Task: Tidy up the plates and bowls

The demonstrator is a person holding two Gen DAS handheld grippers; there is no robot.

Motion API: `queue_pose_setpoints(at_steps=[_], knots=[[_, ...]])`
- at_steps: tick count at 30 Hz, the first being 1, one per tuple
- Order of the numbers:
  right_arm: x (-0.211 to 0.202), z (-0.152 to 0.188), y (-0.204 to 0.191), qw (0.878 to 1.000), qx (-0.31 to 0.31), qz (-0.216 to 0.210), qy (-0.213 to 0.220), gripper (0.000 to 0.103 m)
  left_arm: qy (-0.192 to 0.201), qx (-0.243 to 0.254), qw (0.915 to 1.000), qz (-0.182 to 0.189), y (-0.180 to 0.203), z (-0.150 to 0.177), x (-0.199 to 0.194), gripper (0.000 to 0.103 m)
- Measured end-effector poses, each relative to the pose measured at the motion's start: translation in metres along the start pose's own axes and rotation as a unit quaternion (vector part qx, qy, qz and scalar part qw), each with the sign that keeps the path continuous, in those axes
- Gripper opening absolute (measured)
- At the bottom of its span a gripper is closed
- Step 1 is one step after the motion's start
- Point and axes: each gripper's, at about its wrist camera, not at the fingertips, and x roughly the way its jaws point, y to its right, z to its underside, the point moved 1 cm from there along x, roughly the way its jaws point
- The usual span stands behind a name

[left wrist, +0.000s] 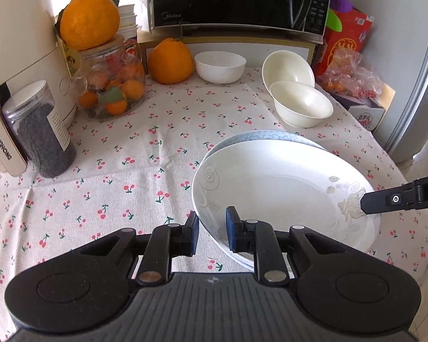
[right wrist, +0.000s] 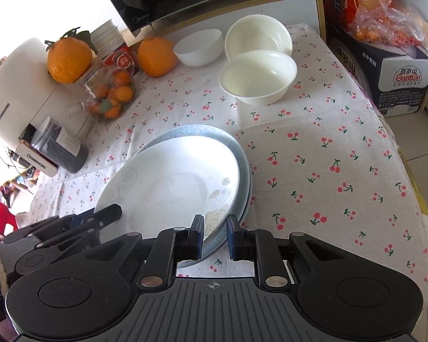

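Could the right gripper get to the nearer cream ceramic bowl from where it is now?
Probably not right away. The right gripper is shut on the rim of the white floral plate. Once released, bare cherry-print tablecloth leaves the way to the nearer cream bowl free.

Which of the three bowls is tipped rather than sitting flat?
The cream bowl at the back right: it leans on the front cream bowl, its opening facing the camera. That one and the white bowl by the orange sit upright.
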Motion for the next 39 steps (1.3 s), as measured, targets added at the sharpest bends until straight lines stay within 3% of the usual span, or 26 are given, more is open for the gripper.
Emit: queue_pose_setpoints(at_steps=[8, 10, 15, 23, 28, 39], knots=[[-0.002, 0.004, -0.011, 0.999, -0.046, 0.024, 0.009, 0.016, -0.003, 0.036, 0.9991, -0.021, 0.009, 0.001, 0.002, 0.018], [-0.008, 0.004, -0.018, 0.998, -0.063, 0.000, 0.019, 0.011, -0.001, 0.058, 0.9979, -0.030, 0.015, 0.003, 0.002, 0.018], [-0.015, 0.009, -0.043, 0.992, -0.120, 0.003, 0.035, 0.011, -0.004, 0.073, 0.9967, -0.034, 0.021, 0.007, 0.004, 0.021], [-0.008, 0.008, -0.035, 0.994, -0.104, 0.003, 0.020, 0.012, -0.007, 0.070, 0.9970, -0.032, 0.020, 0.006, 0.004, 0.021], [-0.005, 0.005, -0.027, 0.996, -0.087, 0.007, 0.018, 0.019, -0.013, 0.067, 0.9973, -0.029, 0.020, 0.005, 0.005, 0.023], [0.001, 0.002, -0.019, 0.997, -0.071, 0.012, 0.010, 0.020, -0.016, 0.064, 0.9974, -0.028, 0.019, 0.003, 0.005, 0.028]])
